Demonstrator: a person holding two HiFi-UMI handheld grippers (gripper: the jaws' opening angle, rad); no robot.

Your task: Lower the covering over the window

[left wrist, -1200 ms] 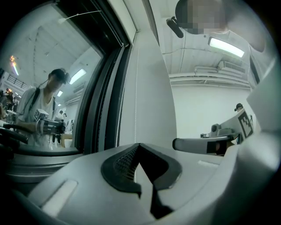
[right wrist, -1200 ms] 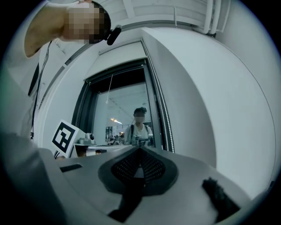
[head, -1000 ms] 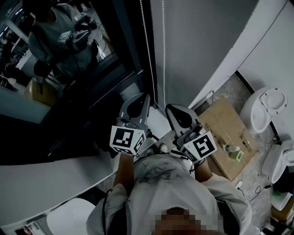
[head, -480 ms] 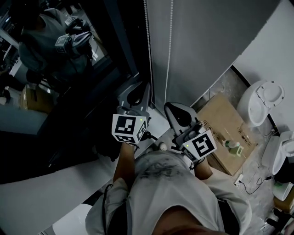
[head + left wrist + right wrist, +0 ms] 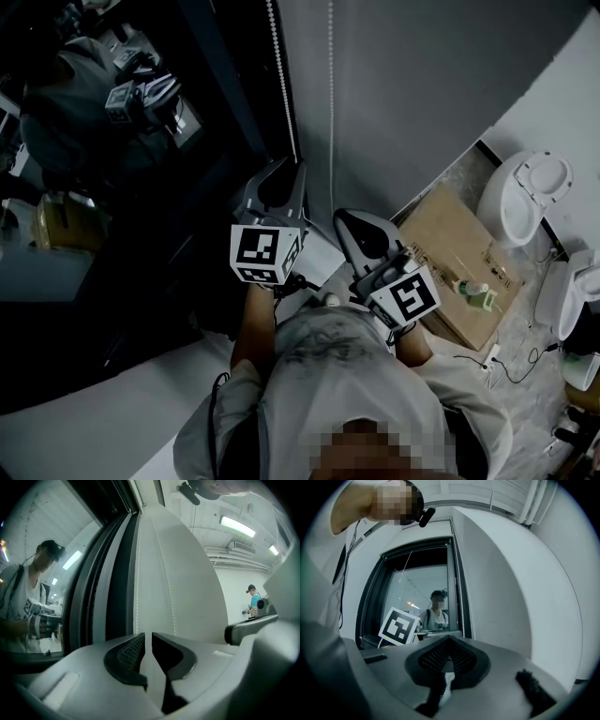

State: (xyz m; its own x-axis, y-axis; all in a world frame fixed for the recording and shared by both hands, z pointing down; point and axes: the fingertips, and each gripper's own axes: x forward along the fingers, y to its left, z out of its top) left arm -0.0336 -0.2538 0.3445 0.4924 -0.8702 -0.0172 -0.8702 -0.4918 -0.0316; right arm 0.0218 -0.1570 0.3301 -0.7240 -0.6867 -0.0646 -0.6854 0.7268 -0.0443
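Head view, bead chain [image 5: 279, 84] vertical beside blind [image 5: 403, 94]; left gripper [image 5: 284, 171] just opening, empty; right gripper [image 5: 350, 221] closed, empty

Claws: we count two, left claw [image 5: 149, 637] and right claw [image 5: 449, 641]
Bead cords [image 5: 278, 84] [image 5: 330, 94]: we see two
Cardboard box [image 5: 450, 253]: one

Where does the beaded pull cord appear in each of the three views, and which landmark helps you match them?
Head view: beaded pull cord, two strands dropping from the top edge, centre.
Left gripper view: two strands rising up the middle.
Right gripper view: one beaded line at mid-height, centre.
Shared landmark: the dark window frame, just left of the cord in every view.
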